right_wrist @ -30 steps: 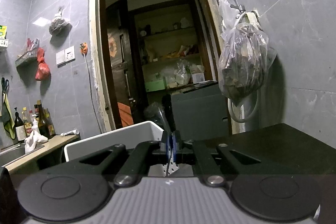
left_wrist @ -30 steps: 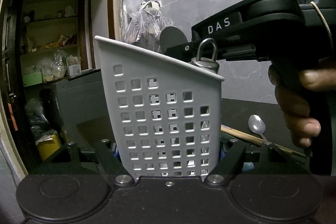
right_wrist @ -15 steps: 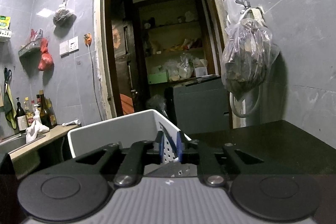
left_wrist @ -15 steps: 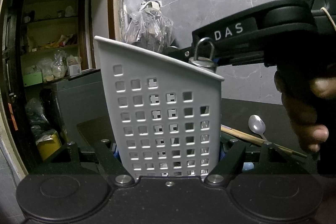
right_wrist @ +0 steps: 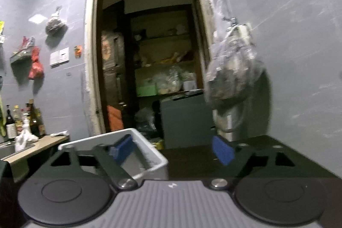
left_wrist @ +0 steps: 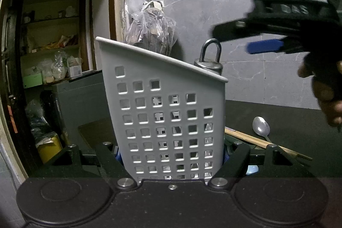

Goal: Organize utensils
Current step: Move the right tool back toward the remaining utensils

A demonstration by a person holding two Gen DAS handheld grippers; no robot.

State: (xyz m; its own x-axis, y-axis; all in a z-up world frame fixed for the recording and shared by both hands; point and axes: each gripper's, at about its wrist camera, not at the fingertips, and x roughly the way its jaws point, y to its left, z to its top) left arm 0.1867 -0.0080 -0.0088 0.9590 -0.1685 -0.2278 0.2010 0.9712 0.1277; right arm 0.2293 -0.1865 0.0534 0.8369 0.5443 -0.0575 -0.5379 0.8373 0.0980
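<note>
In the left gripper [left_wrist: 172, 160], the grey perforated utensil holder [left_wrist: 166, 112] stands clamped.

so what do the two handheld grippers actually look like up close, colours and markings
Both are matte black plastic with angled linkage arms, silver pivot screws and round discs moulded into the body. The right gripper has blue finger pads, a ribbed grey centre panel and, seen from the left wrist camera, blurred white lettering on its side. The left gripper shows blue only at the pad edges.
</note>
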